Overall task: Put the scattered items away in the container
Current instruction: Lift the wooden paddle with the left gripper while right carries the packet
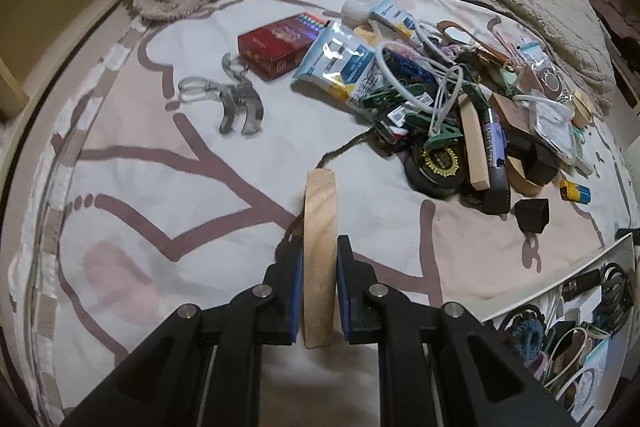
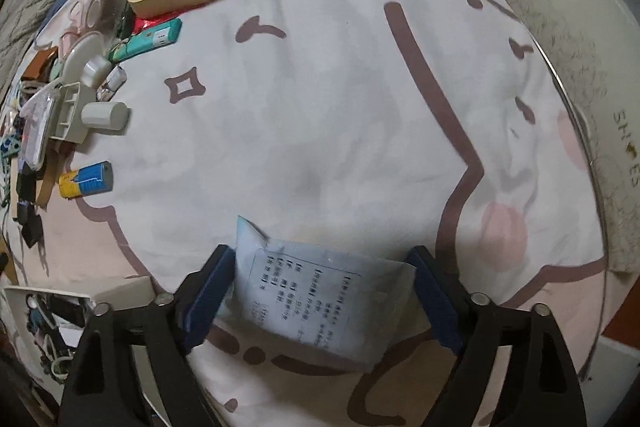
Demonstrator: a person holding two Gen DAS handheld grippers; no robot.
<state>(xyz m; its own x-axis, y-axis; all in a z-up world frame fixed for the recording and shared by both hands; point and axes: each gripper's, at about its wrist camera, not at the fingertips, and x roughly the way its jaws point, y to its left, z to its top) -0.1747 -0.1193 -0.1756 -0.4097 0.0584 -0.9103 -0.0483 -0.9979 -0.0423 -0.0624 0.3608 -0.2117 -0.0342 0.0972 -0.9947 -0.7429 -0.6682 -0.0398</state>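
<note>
The left hand-held gripper [image 1: 319,267] is clamped on a curved pale wooden piece [image 1: 320,247], its blue pads pressing both flat faces; a dark brown cord [image 1: 340,151] trails from the piece's far end toward the heap. That heap of scattered small items [image 1: 460,99] lies on the white bedsheet with brown cartoon outlines [image 1: 180,187] — among them a red cardboard box [image 1: 276,47], a light-blue foil packet [image 1: 340,63] and a round black tin [image 1: 438,167]. A clear plastic clip [image 1: 224,99] sits apart to the left of the box. The white container [image 1: 580,339], already holding cables and packets, is at the lower right corner.

The right hand-held gripper [image 2: 324,291] points down at the sheet with its jaws spread wide around a pale blue printed sachet [image 2: 312,299] — the pads stand just beside its edges; whether they touch it I cannot tell. A blue-and-yellow battery [image 2: 86,179] lies near the heap's edge.
</note>
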